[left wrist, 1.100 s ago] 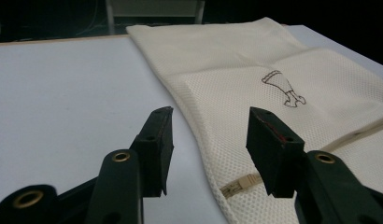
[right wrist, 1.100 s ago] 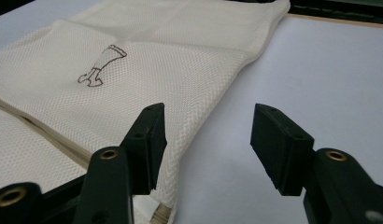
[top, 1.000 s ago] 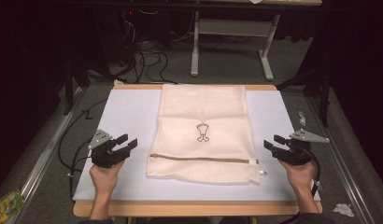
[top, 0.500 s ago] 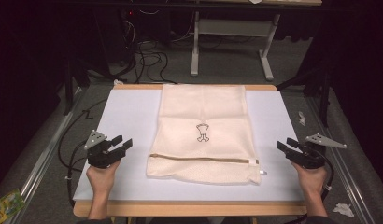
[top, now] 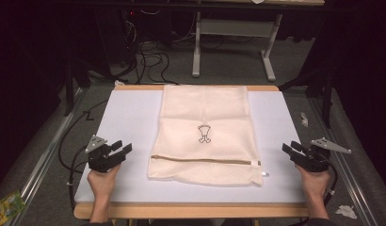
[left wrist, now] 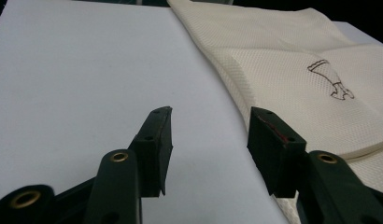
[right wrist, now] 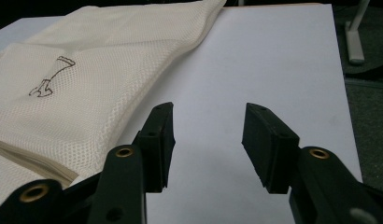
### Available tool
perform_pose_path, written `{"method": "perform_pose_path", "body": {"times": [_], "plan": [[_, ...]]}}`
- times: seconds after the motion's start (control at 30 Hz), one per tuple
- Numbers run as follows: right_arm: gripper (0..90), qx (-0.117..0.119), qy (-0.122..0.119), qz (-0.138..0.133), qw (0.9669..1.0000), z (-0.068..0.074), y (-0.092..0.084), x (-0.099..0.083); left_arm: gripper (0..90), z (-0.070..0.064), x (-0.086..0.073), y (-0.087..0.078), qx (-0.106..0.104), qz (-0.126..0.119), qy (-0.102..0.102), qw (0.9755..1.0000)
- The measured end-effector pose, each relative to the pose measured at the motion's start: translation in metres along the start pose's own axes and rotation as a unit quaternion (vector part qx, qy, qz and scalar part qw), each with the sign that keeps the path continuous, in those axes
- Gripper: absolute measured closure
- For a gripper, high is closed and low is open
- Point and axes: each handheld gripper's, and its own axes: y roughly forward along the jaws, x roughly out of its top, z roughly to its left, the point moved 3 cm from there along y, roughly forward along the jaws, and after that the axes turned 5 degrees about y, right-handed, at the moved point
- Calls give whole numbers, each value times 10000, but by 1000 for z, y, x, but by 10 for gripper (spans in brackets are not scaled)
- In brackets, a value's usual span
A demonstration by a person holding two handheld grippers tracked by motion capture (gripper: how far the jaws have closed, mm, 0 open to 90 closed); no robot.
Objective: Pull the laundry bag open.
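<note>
**Both tools flank the mesh bag, grasp not yet made**

The work looks to be at the approach: the left tool and the right tool sit low over the white surface, one on each side of the cream mesh bag, and neither touches it. The bag lies flat between them, its zipper running across the near end. From the left tool the bag's edge is just to the right, close beside the right-hand jaw; from the right tool the bag lies just off the left-hand jaw.

The left tool's jaws stand apart with nothing between them. The right tool's jaws have just been closing, yet a clear gap remains and bare surface shows through it.

Next, each tool likely needs to slide inward to a near corner and pinch the fabric. Both hands hold the tools almost level, pointing forward and slightly inward.
</note>
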Motion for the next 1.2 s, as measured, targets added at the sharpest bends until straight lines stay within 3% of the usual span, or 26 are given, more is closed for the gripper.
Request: {"method": "perform_pose_path", "body": {"times": [0.33, 0.47, 0.83, 1.2], "plan": [[569, -84, 92, 163, 9998, -6, 12, -15, 495, -2, -3, 17, 78, 165, 50, 9998], [568, -106, 171, 219, 9996, -9, 16, -16, 492, -1, -3, 24, 95, 142, -31, 9999], [546, -359, 73, 310, 9988, -14, 24, -18, 486, 2, -10, 39, 299, 337, 51, 9990], [542, -432, 42, 380, 9983, -14, 31, -17, 484, 5, -11, 49, 368, 327, -64, 9988]]}}
